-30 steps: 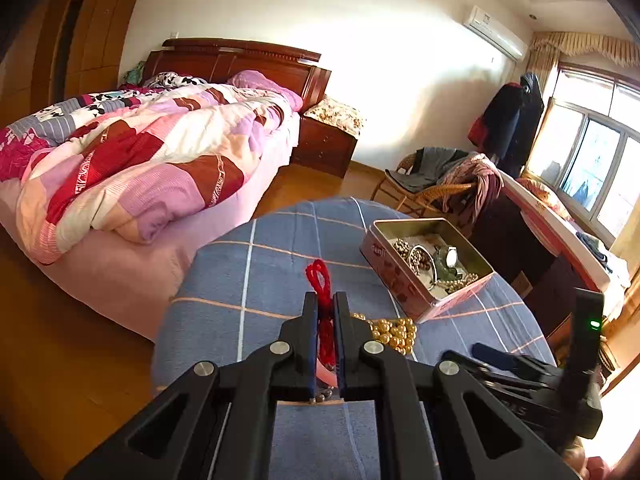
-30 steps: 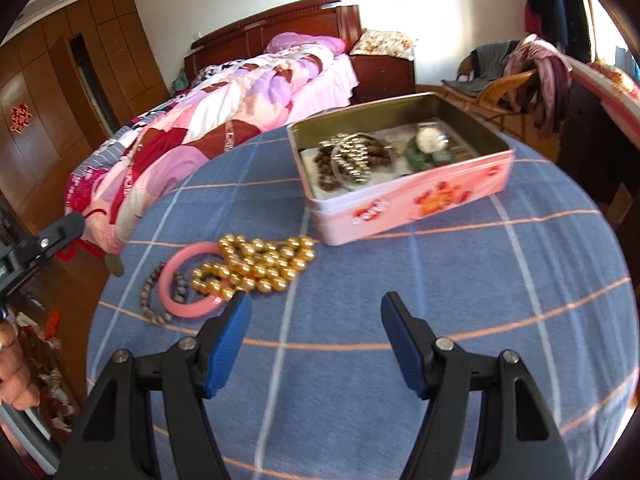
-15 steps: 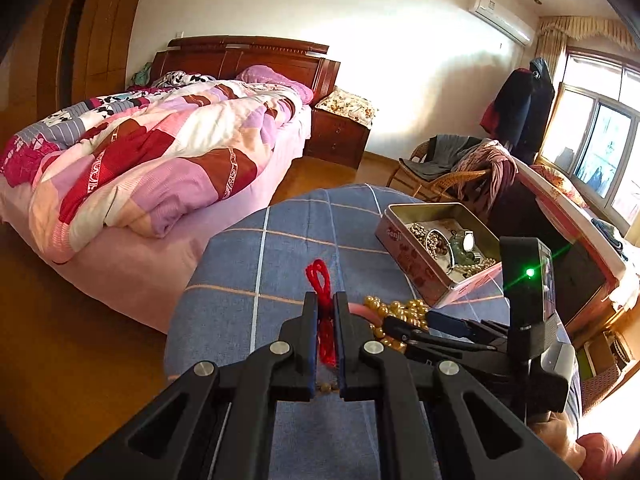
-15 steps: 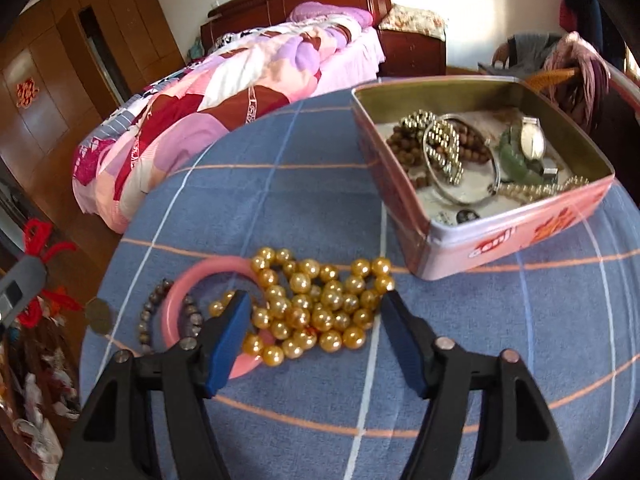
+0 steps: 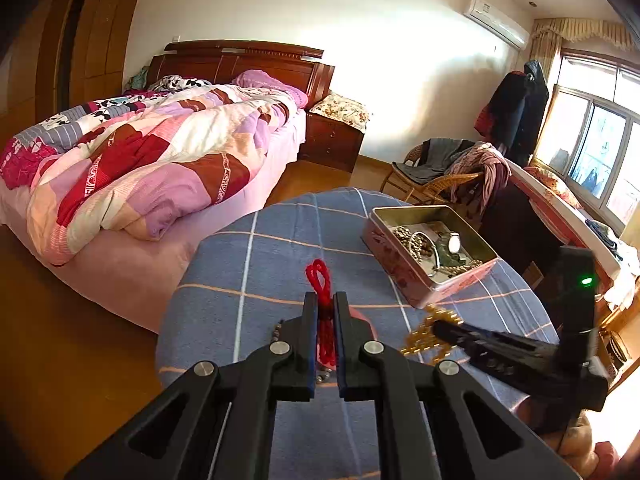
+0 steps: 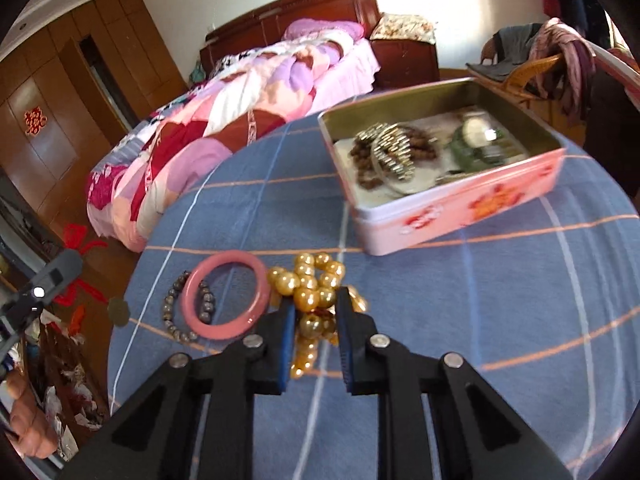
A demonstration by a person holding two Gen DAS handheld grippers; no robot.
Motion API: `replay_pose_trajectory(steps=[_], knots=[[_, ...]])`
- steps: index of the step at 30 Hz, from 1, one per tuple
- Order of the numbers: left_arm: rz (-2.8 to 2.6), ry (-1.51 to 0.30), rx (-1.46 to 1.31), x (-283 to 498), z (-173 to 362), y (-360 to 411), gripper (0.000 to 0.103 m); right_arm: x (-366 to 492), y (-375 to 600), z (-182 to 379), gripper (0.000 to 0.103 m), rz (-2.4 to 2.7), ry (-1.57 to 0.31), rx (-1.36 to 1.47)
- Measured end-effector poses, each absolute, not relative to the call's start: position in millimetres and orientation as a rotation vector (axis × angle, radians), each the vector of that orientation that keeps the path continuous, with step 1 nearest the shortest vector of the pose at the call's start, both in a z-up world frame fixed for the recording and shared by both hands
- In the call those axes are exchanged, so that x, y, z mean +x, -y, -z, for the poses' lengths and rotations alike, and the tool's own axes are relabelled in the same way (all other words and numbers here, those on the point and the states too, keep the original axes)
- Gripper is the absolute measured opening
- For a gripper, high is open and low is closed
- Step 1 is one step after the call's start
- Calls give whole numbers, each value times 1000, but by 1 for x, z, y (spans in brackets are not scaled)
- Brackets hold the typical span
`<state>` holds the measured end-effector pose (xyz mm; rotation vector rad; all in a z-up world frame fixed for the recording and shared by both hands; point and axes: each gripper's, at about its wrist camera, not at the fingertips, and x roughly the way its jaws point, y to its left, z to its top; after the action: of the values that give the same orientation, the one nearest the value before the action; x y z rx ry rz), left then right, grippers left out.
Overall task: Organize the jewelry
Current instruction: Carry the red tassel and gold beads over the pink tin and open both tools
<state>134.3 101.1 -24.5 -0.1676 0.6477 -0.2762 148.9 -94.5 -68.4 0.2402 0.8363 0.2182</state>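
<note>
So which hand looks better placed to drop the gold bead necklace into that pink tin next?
The right. Its gripper has closed around the gold bead necklace, with the pink tin just ahead. The left gripper is occupied, clamped on a red cord.

bed (image 5: pixel 152 168) with patchwork quilt | nightstand (image 5: pixel 332 140) beside it | wicker chair (image 5: pixel 436 176) draped with clothes | air conditioner (image 5: pixel 496 20)
</note>
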Motion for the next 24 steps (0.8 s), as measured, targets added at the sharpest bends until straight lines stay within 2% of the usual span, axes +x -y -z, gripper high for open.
replay_pose_trajectory(steps=[11,24], knots=[[363,-627,-104,122,12,-59,6,118,131,23,21,-111,-703,250],[420,-668,-9,122,15,-6,6,106,161,17,21,-42,-661,234]])
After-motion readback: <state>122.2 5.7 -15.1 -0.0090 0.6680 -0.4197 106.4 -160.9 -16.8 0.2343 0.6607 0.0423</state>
